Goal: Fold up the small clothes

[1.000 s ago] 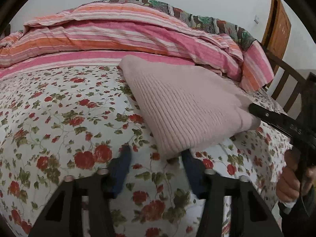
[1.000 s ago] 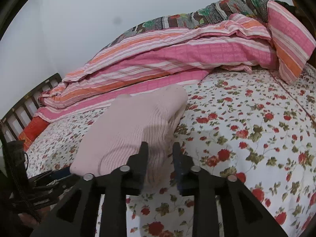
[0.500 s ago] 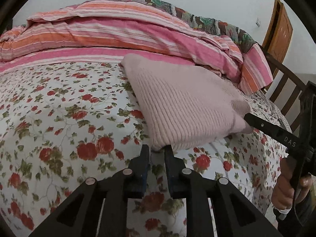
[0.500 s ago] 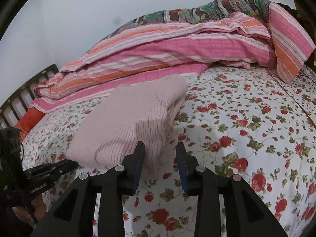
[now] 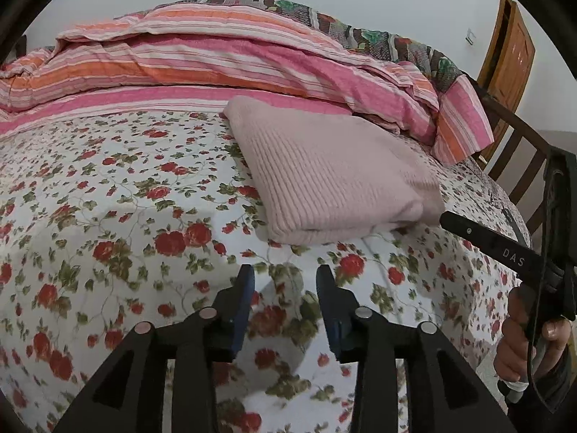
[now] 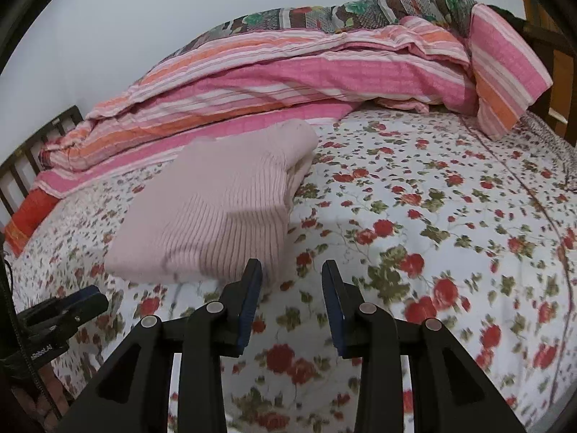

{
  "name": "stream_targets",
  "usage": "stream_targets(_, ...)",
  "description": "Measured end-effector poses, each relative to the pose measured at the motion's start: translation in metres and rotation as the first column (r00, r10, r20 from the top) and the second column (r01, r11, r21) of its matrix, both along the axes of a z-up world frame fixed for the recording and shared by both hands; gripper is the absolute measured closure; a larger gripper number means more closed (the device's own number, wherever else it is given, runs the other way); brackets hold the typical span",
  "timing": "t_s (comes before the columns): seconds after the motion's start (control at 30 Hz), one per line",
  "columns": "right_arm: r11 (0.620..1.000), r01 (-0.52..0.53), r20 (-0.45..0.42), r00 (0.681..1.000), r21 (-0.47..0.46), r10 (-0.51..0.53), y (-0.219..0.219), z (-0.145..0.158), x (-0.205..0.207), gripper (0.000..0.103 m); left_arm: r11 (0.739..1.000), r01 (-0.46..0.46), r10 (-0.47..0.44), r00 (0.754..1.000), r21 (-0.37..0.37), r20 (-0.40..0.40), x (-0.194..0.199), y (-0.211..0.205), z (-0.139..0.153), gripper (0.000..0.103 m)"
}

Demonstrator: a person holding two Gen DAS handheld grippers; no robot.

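Two grippers face one bed, whose floral sheet [image 5: 119, 195] of red roses and green leaves on white covers the whole working surface. Along the far side of the sheet lies a bunched striped duvet [image 5: 223, 61] in pink, orange and white, with a dark patterned blanket [image 6: 324, 14] on top of it and a dark wooden bed frame [image 5: 519, 144] at the end. On the sheet, near the duvet's lower edge, rests the folded pink sweater [image 5: 331, 176], a ribbed knit stacked in flat layers, with its folded edge turned toward the left wrist view. The left gripper [image 5: 285, 288] is over bare sheet just short of that near edge, its jaws parted with a clear gap and nothing between them. The right gripper [image 6: 291, 285] stands at the sweater's other side, its jaws likewise apart and empty, the left finger close to the knit's corner; contact cannot be determined. In the left wrist view the right hand [image 5: 533, 335] grips that tool's handle at the frame's right edge.
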State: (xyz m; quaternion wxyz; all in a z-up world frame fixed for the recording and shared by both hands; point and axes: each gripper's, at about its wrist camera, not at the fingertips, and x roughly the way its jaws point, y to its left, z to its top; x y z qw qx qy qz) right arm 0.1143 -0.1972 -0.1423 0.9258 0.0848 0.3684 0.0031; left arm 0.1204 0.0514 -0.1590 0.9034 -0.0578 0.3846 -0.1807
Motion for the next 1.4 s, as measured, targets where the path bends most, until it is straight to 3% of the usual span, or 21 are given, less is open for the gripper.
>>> stream_targets(0.1, 0.999, 0.031, -0.013, 0.999, -0.007, -0.031, 0.0, 0.007, -0.008, 0.063, 1.0, -0.001, 0.001, 1.0, 0.02, 0.002, -0.007, -0.002, 0.01, 0.064)
stream_targets(0.17, 0.999, 0.05, -0.011, 0.999, -0.007, -0.05, -0.002, 0.014, -0.015, 0.049, 1.0, -0.007, 0.006, 1.0, 0.029, 0.014, -0.012, -0.002, 0.02, 0.051)
stream_targets(0.23, 0.998, 0.063, 0.002, 0.998, -0.017, -0.063, -0.002, 0.025, -0.023, 0.042, 0.999, -0.017, 0.015, 0.998, 0.031, 0.053, -0.022, 0.0, 0.035, 0.039)
stream_targets(0.37, 0.997, 0.069, 0.043, 0.997, -0.037, -0.067, 0.0, 0.052, -0.043, 0.027, 0.998, -0.036, 0.03, 0.994, 0.057, 0.106, -0.037, 0.0, 0.065, 0.029)
stream_targets(0.53, 0.996, 0.061, 0.108, 0.993, -0.063, -0.054, 0.007, 0.087, -0.072, 0.016, 0.994, -0.064, 0.053, 0.99, 0.084, 0.127, -0.055, 0.001, 0.097, 0.019)
stream_targets(0.7, 0.992, 0.07, 0.139, 0.989, -0.102, -0.055, 0.016, 0.109, -0.098, 0.014, 0.987, -0.105, 0.088, 0.986, 0.118, 0.144, -0.076, -0.003, 0.118, 0.015)
stream_targets(0.77, 0.991, 0.064, 0.163, 0.986, -0.116, -0.044, 0.019, 0.115, -0.109, 0.006, 0.985, -0.12, 0.101, 0.983, 0.124, 0.153, -0.083, -0.005, 0.123, 0.013)
stream_targets(0.87, 0.99, 0.038, 0.171, 0.985, -0.138, -0.015, 0.025, 0.121, -0.12, 0.001, 0.982, -0.13, 0.106, 0.98, 0.135, 0.168, -0.093, -0.009, 0.128, 0.012)
stream_targets(1.1, 0.988, 0.013, 0.174, 0.985, -0.153, 0.014, 0.033, 0.123, -0.132, 0.0, 0.979, -0.127, 0.092, 0.973, 0.161, 0.209, -0.109, -0.023, 0.134, 0.01)
stream_targets(1.4, 0.989, 0.015, 0.149, 0.989, -0.145, 0.007, 0.03, 0.111, -0.128, 0.0, 0.978, -0.124, 0.094, 0.979, 0.165, 0.179, -0.103, -0.027, 0.124, 0.01)
